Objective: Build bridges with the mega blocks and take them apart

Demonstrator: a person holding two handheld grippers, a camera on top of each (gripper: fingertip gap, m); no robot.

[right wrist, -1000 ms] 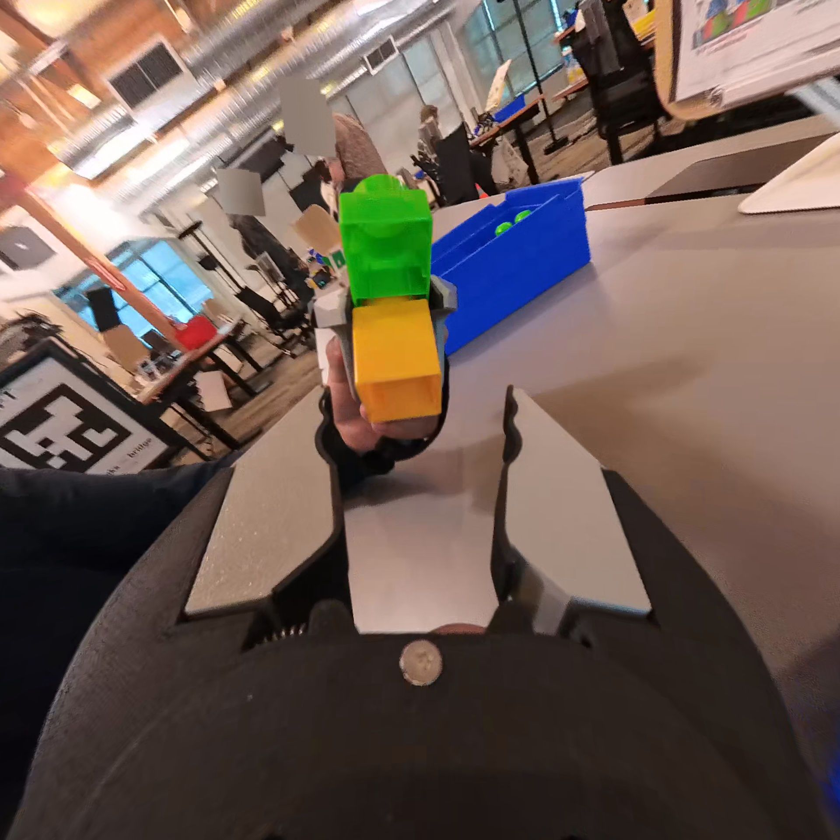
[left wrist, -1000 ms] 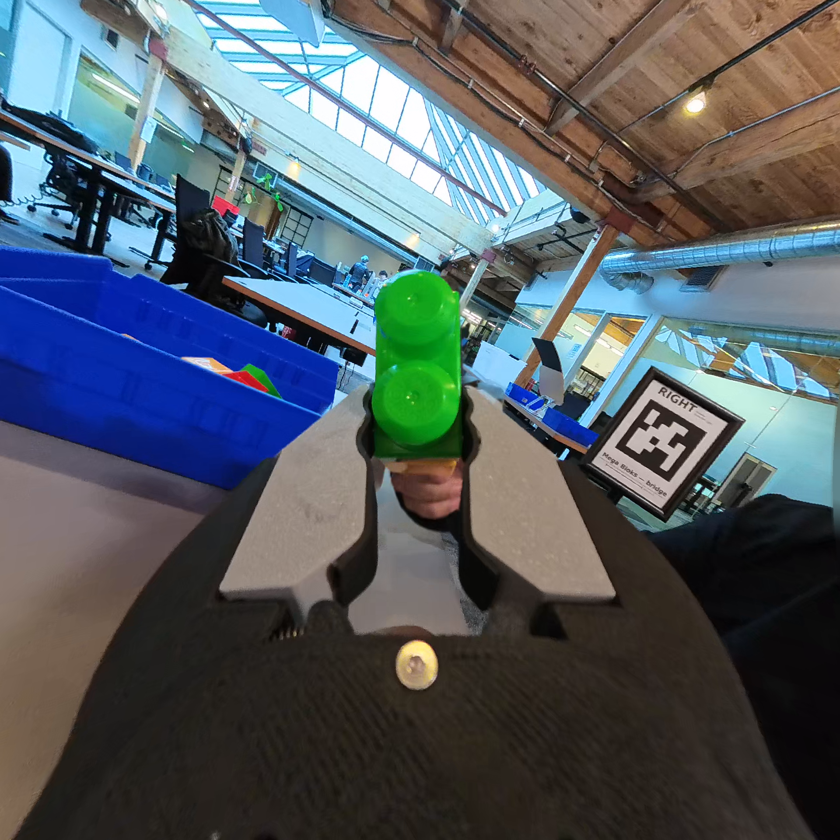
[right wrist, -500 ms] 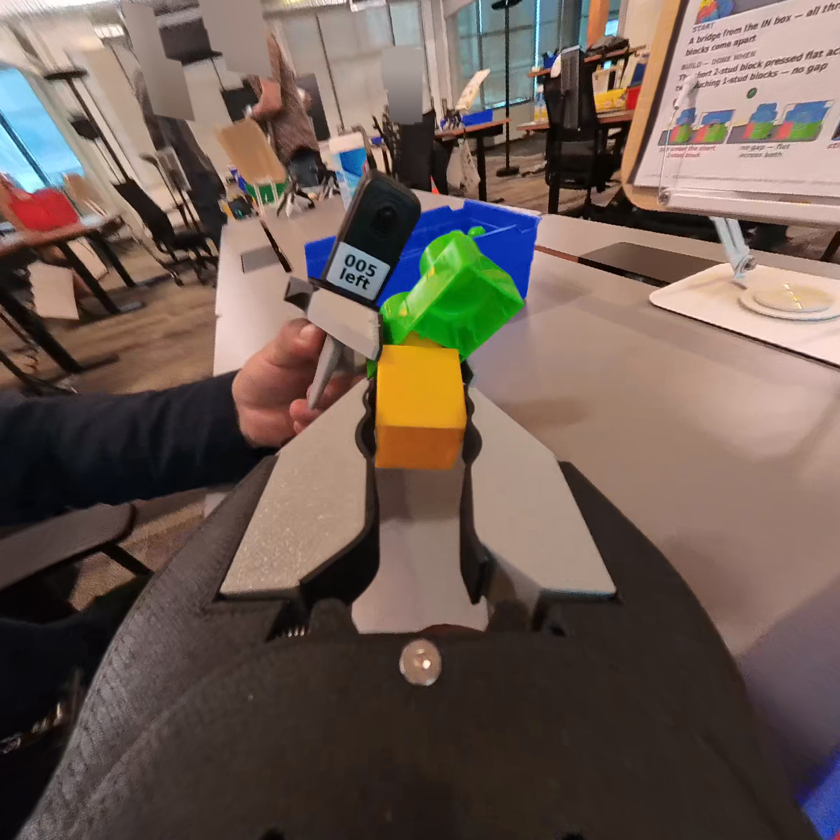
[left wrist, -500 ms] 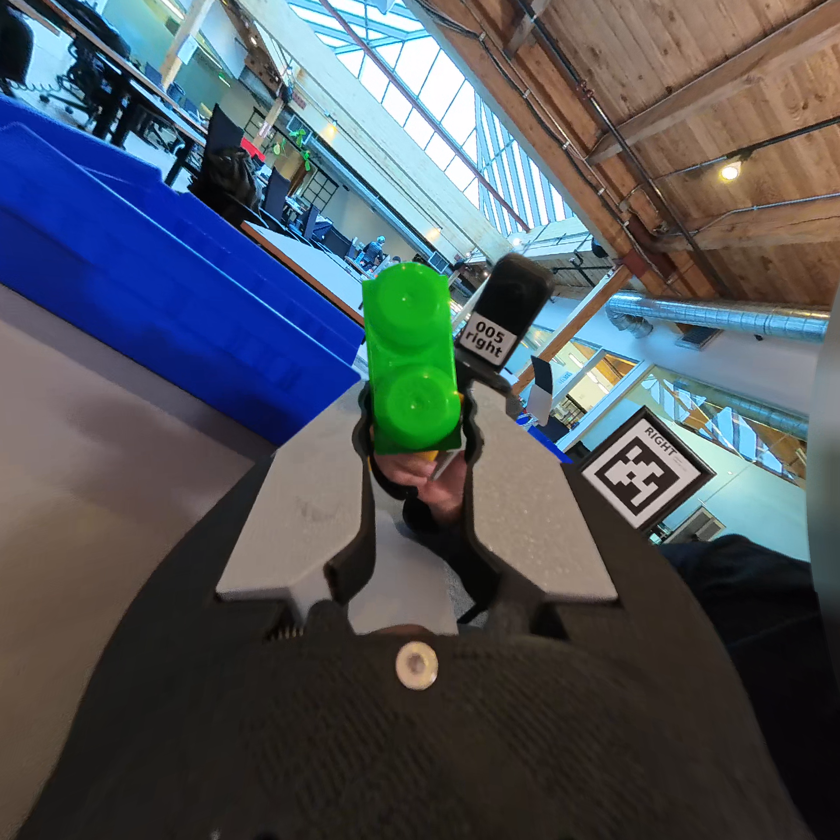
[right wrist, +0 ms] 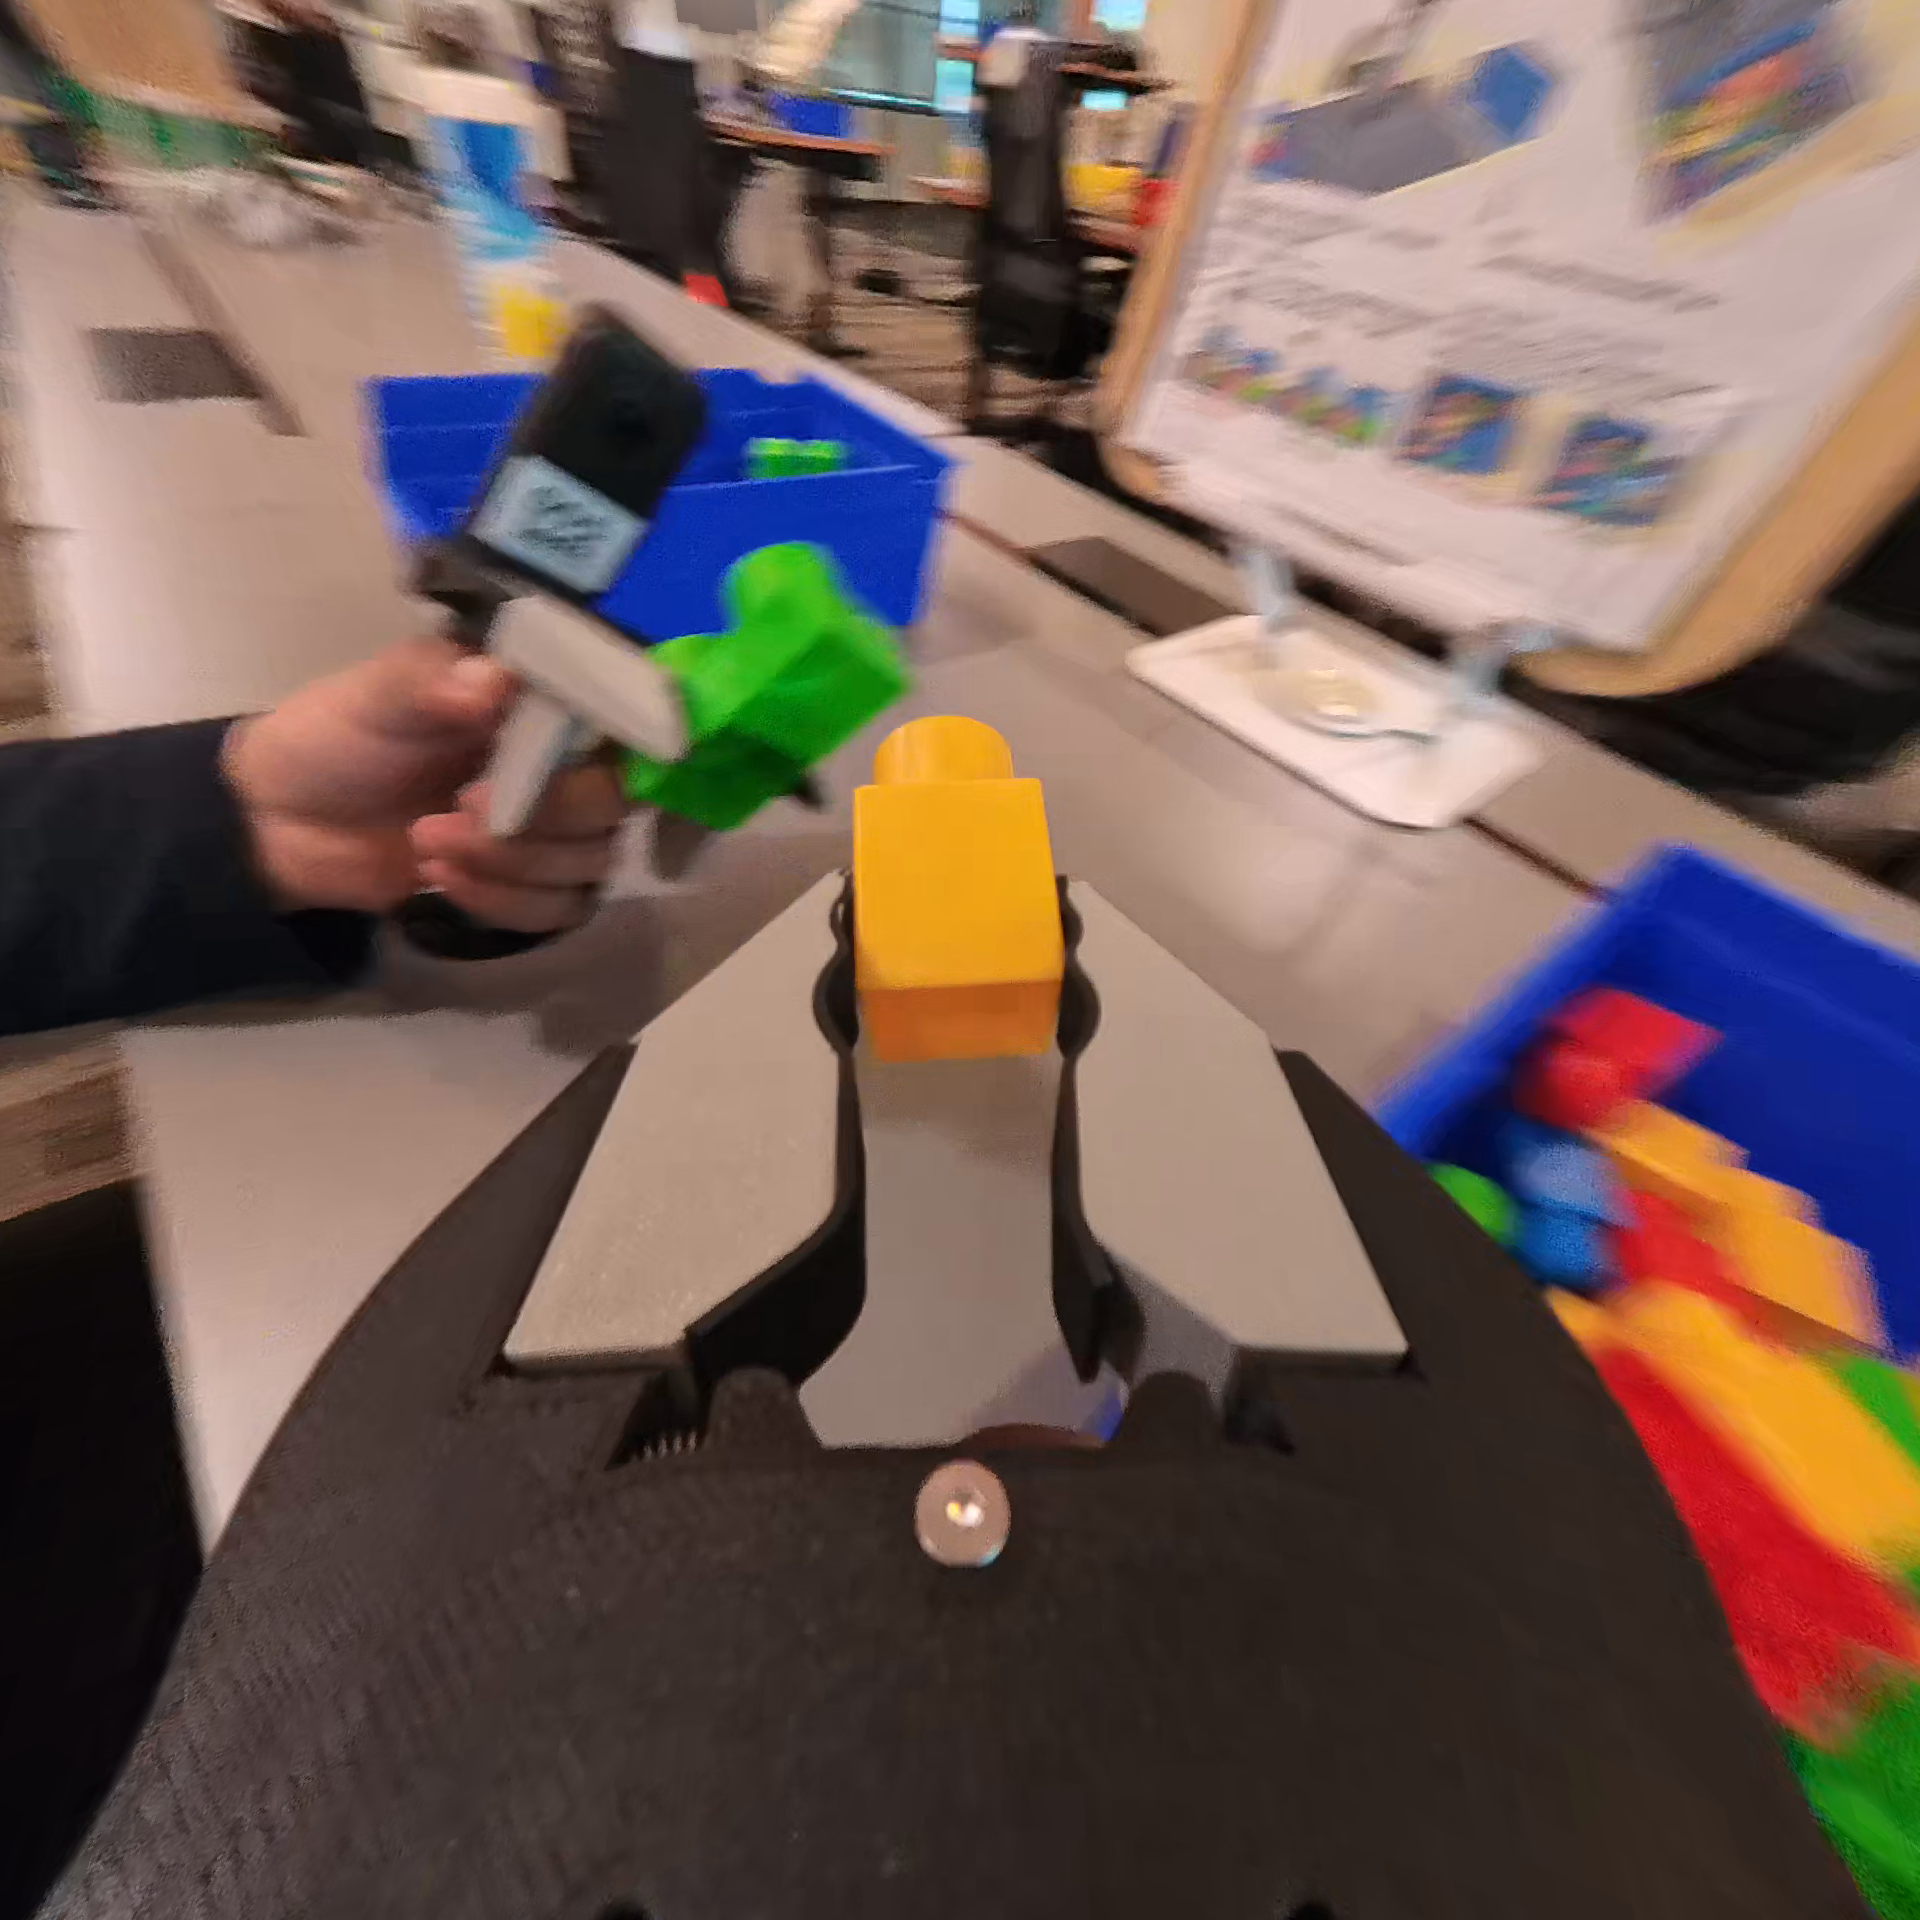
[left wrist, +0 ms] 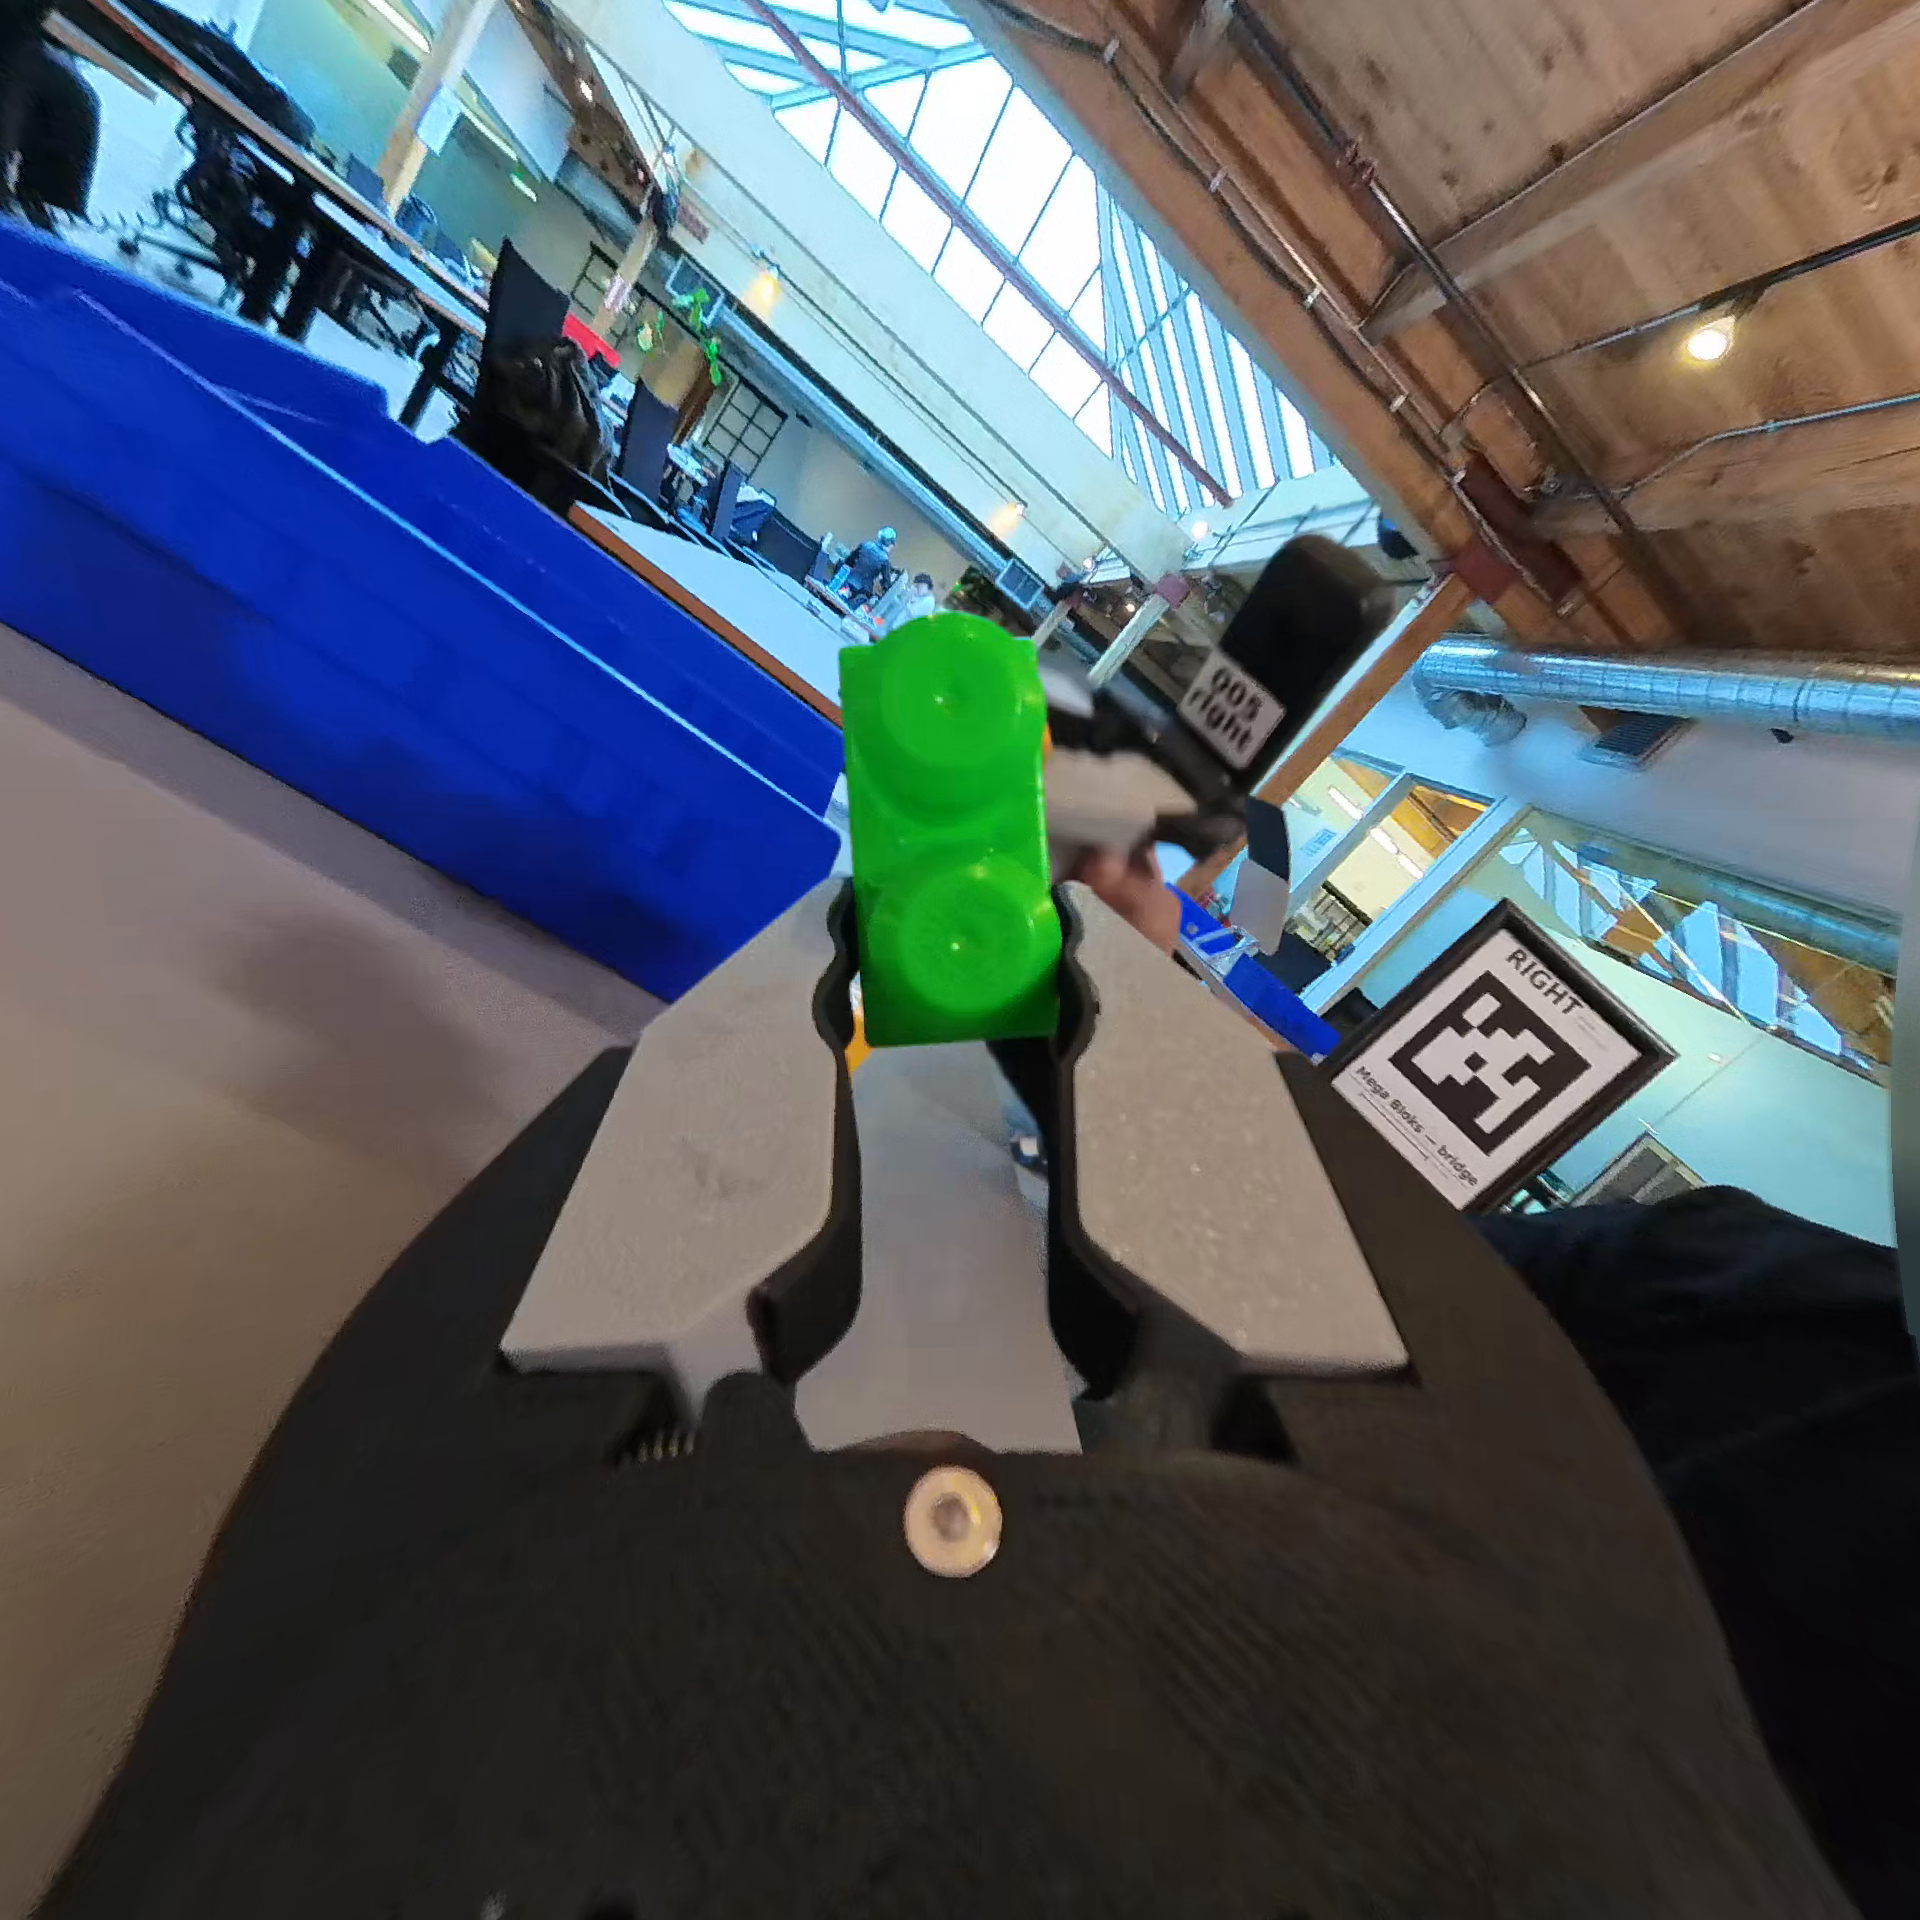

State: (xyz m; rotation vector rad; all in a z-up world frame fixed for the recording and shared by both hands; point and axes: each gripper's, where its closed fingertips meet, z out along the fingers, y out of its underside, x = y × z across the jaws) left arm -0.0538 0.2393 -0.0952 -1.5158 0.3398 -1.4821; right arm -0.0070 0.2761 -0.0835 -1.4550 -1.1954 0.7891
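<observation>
Gripping centre-frame, the left gripper (left wrist: pixel 956 961) clamps a green block (left wrist: pixel 940 821); the right gripper (right wrist: pixel 956 961) clamps a yellow block (right wrist: pixel 951 904); both look light, stiff, slippery plastic; flat sides suit holding.

We see the left gripper (left wrist: pixel 954 966) raised off the table, its two grey fingers (left wrist: pixel 727 1122) drawn close and pressed on either side of a green block (left wrist: pixel 951 831). The right gripper (right wrist: pixel 956 966) likewise clamps a yellow block (right wrist: pixel 951 914) between its fingers (right wrist: pixel 1174 1122). In the right wrist view, the left gripper appears at far left, tilted, its handle wrapped by the person's left hand (right wrist: pixel 384 779), which emerges from a dark sleeve (right wrist: pixel 114 862).
</observation>
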